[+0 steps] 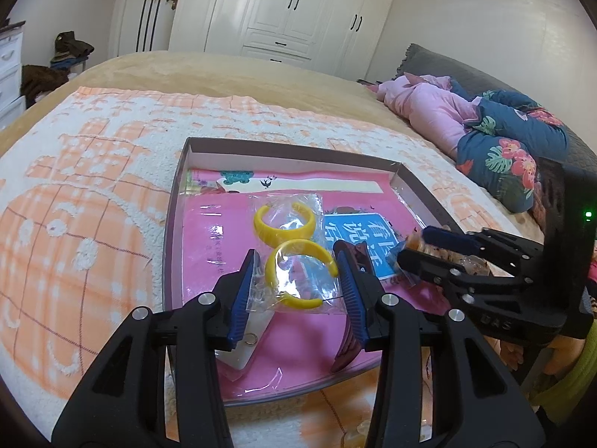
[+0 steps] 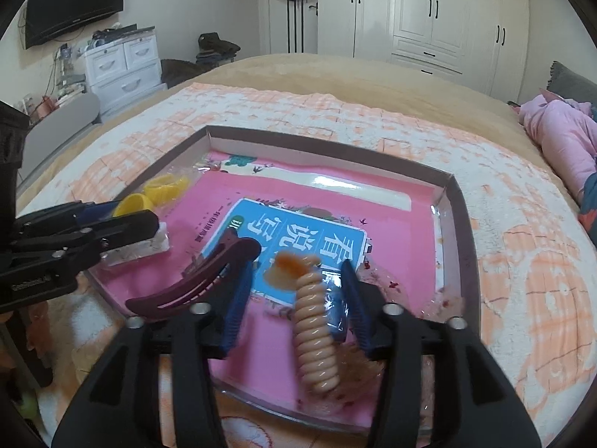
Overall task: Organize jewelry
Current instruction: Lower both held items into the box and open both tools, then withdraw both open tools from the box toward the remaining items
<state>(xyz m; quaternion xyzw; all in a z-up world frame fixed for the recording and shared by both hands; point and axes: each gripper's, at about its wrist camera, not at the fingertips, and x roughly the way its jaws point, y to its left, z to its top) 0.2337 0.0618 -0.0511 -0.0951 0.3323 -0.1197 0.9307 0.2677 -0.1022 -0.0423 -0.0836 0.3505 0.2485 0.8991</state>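
Note:
A shallow box (image 1: 291,147) with a pink book inside lies on the bed; it also shows in the right wrist view (image 2: 462,201). My left gripper (image 1: 298,265) is open around a clear bag of yellow hoop bangles (image 1: 294,257), which lies in the box. A dark red hair clip (image 2: 194,280) lies in the box between the grippers. My right gripper (image 2: 298,283) is open, with a peach spiral hair tie (image 2: 315,328) blurred between its fingers, over the box. In the left wrist view the right gripper (image 1: 421,250) reaches in from the right.
An orange and white blanket (image 1: 93,205) covers the bed under the box. Pink and floral bedding (image 1: 485,127) is piled at the far right. White wardrobes (image 2: 429,11) stand behind the bed, and a white drawer unit (image 2: 119,67) at the left.

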